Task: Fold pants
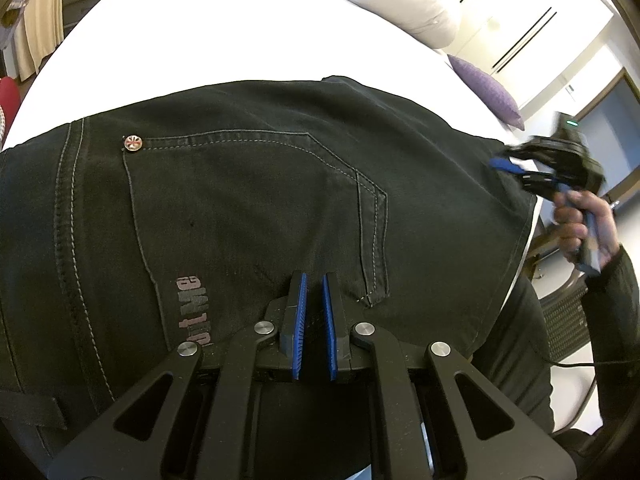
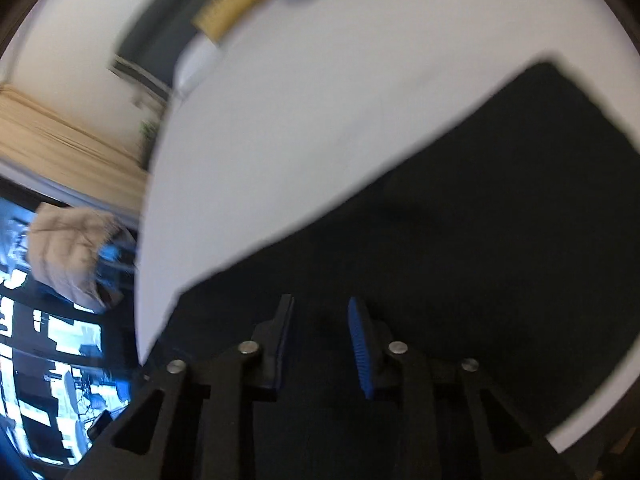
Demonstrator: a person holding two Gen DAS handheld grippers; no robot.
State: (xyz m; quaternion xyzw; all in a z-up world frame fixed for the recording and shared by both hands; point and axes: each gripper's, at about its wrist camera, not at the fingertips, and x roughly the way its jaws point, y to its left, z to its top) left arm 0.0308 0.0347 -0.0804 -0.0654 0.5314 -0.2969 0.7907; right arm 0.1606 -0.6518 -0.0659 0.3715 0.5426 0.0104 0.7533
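Black pants lie folded on the bed; left gripper fingers nearly closed and empty, right gripper fingers narrowly apart, empty; next likely a final fold.

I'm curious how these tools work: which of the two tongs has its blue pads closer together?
The left tongs over the black pants: only a thin slit shows between its pads. The right tongs show a clearly wider gap.

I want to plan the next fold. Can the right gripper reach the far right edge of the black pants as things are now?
Probably yes. The right gripper hovers just past that edge of the pants, its jaws apart and empty, and nothing lies between them on the white bed.
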